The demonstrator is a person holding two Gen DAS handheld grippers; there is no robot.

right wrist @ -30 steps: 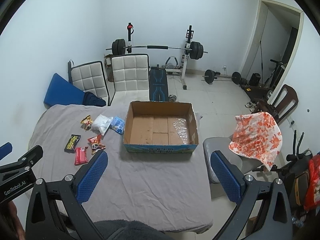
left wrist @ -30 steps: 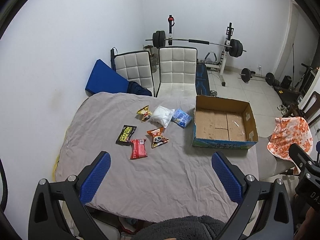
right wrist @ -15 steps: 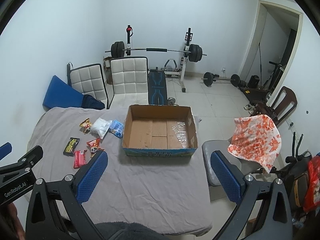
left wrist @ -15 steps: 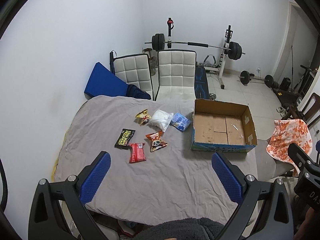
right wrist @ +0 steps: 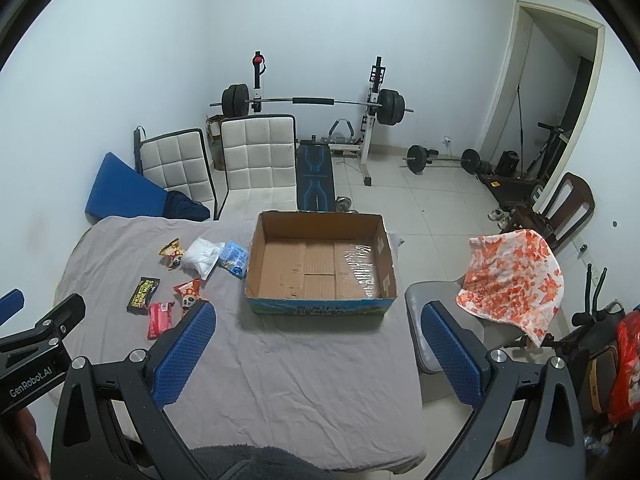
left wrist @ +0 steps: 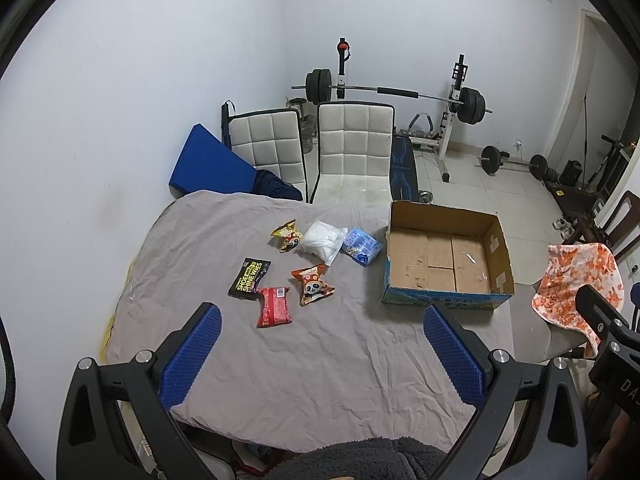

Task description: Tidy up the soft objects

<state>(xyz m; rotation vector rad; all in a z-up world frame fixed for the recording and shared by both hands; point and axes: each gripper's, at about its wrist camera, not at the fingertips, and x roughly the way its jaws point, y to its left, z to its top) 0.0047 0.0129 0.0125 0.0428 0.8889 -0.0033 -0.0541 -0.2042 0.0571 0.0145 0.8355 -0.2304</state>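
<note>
Several soft packets lie on the grey-covered table (left wrist: 320,352): a black shoe-wipes pack (left wrist: 249,279), a red pack (left wrist: 274,306), an orange panda snack (left wrist: 312,283), a yellow panda snack (left wrist: 287,235), a white bag (left wrist: 323,240) and a blue tissue pack (left wrist: 362,246). An open, empty cardboard box (left wrist: 446,258) stands to their right; it also shows in the right wrist view (right wrist: 322,266). My left gripper (left wrist: 320,350) is open and empty, held high over the table's near edge. My right gripper (right wrist: 316,350) is open and empty, likewise high, nearer the box.
Two white chairs (left wrist: 352,148) and a blue mat (left wrist: 210,166) stand behind the table. A grey chair with an orange-patterned cloth (right wrist: 516,272) is to the right. A barbell rack (right wrist: 312,102) and weights stand at the back wall.
Both grippers have risen and drawn back slightly; the table and box sit a little lower in both views. Nothing on the table has moved.
</note>
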